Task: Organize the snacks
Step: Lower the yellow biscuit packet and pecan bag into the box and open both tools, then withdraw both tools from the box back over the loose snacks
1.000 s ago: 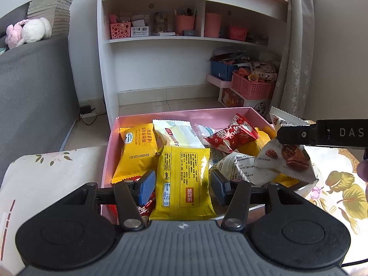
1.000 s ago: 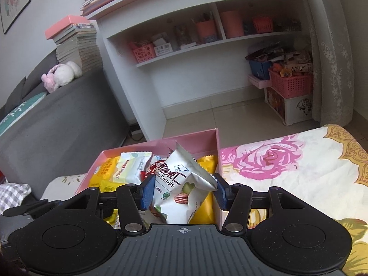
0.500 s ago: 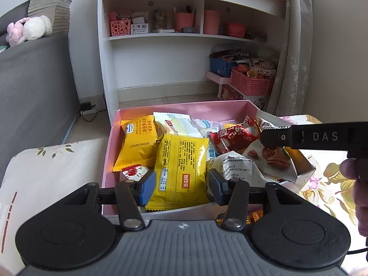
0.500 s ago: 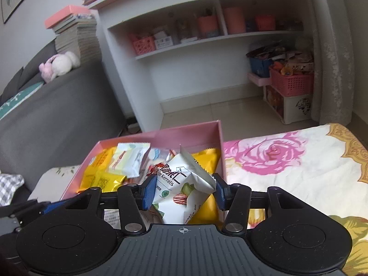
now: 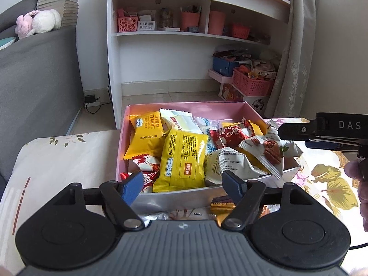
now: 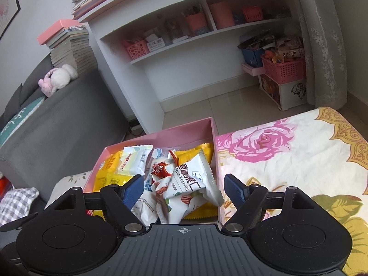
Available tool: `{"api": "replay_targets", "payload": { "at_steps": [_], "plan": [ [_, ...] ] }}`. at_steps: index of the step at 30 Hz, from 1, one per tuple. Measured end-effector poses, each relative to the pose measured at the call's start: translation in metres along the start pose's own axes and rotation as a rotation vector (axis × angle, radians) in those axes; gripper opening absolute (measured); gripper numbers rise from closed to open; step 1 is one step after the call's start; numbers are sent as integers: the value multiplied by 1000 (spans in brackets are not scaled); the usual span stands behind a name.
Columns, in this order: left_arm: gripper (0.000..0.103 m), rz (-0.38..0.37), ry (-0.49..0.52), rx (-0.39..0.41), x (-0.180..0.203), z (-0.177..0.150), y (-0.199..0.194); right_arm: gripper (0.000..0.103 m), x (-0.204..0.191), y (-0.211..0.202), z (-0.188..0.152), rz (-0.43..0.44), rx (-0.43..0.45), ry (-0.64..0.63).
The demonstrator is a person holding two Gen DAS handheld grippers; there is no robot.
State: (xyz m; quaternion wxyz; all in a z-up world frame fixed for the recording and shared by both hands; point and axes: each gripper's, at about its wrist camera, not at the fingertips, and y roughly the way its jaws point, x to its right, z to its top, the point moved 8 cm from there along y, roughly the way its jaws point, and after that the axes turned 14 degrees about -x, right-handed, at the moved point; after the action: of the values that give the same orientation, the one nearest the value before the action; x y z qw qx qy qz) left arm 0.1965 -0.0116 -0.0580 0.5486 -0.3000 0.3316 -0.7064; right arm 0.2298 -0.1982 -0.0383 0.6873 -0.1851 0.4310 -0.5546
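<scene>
The left gripper (image 5: 184, 184) has just been opening, and its jaws stand wide with nothing pressed between the blue pads; the large yellow packet (image 5: 182, 158) lies free in the gap, resting in the pink box (image 5: 184, 107). The right gripper (image 6: 184, 189) has likewise just been opening: its jaws are spread wide, and the white pecan-kernel packet (image 6: 191, 179) sits between them without either pad touching it, lying tilted on top of the other snacks at the box's right side.

In the left wrist view the same white pecan packet (image 5: 268, 151) leans over the box's right wall, just under the tip of the right gripper (image 5: 299, 132), which comes in from the right edge with part of a hand (image 5: 358, 184) behind it. Around the yellow packet lie a second yellow packet (image 5: 146, 135), a white-and-green packet (image 5: 179, 122), a red-and-white wrapper (image 5: 230, 134) and a crumpled white bag (image 5: 227, 164). A few more wrappers (image 5: 222, 204) lie on the flowered cloth (image 5: 57, 161) just in front of the box's near wall.

Beyond the box are a tiled floor, a white shelf unit (image 5: 161, 34) holding pink baskets and cups, a grey sofa (image 5: 39, 73) with a plush toy (image 5: 38, 23), and a lace curtain (image 5: 296, 46).
</scene>
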Motion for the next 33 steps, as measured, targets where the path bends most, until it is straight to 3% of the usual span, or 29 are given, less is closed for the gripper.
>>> {"api": "replay_targets", "payload": {
  "at_steps": [6, 12, 17, 21, 25, 33],
  "plan": [
    [88, 31, -13, -72, -9, -19, -14, 90, -7, -19, -19, -22, -47, -2],
    [94, 52, -90, -149, -21, -38, -28, 95, -18, -35, -43, -59, -92, -49],
    [95, 27, -150, -127, -26, -56, -34, 97, -17, -38, -66, -53, -96, -61],
    [92, -21, -135, -140, -21, -69, -28, 97, -17, -35, -80, -86, -86, -140],
    [81, -35, -71, -132, -12, -78, -18, 98, -11, -26, -90, -142, -69, -244],
    [64, -98, -42, -134, 0, -81, 7, 98, 6, 13, -109, -198, -167, -337]
  ]
}}
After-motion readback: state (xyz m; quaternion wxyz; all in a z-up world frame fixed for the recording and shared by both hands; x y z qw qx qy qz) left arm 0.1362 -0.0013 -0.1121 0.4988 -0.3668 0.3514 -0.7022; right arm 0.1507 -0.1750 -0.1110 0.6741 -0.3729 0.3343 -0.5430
